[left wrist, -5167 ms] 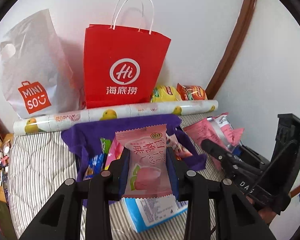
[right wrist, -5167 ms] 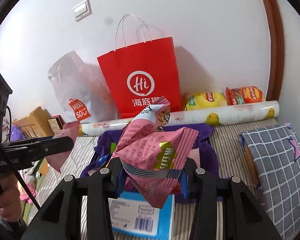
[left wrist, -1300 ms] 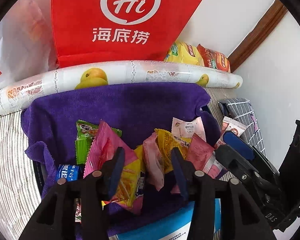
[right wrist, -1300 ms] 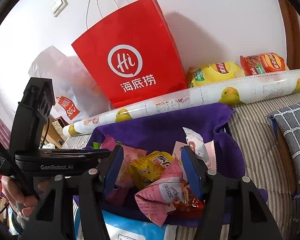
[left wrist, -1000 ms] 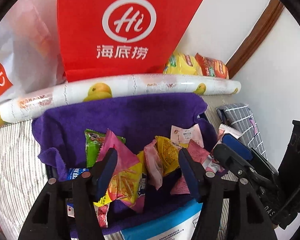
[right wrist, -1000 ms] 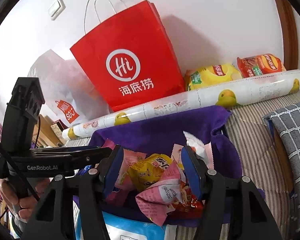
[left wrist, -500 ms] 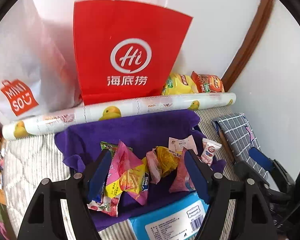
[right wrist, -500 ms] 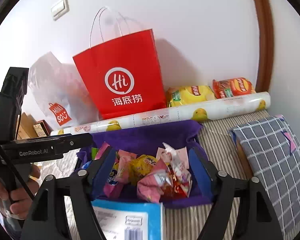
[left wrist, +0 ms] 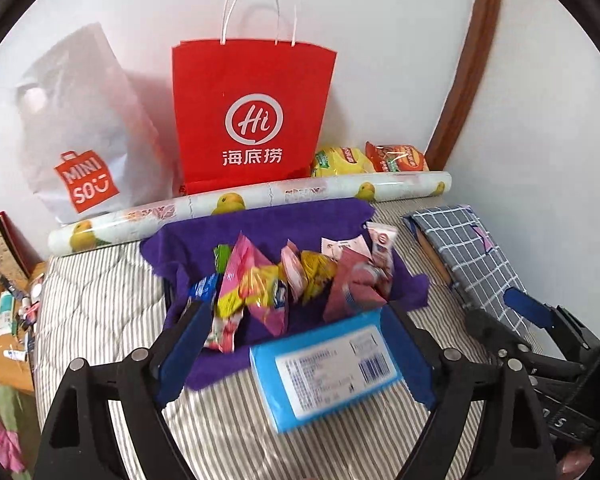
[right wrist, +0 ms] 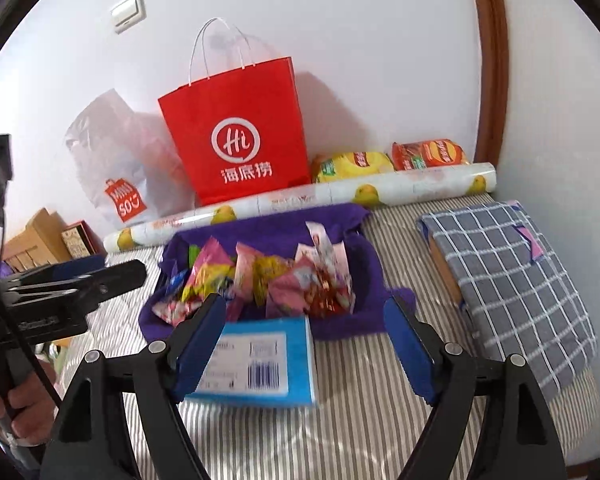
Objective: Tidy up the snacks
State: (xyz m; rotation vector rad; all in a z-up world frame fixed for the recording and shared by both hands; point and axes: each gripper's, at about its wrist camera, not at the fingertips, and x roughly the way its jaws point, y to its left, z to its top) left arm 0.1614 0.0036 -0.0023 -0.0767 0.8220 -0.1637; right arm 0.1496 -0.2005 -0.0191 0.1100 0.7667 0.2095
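Both claws – left gripper (left wrist: 292, 344) and right gripper (right wrist: 304, 336) – have just been opening, are standing wide and gripping nothing; the snacks (left wrist: 296, 280) are lying ahead in the purple-lined basket (left wrist: 260, 232) – beyond the blue box (left wrist: 324, 368), equally near both

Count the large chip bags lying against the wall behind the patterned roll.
2: a yellow chip bag beside the red paper bag, and an orange chip bag nearer the corner. More could hide behind the bags.
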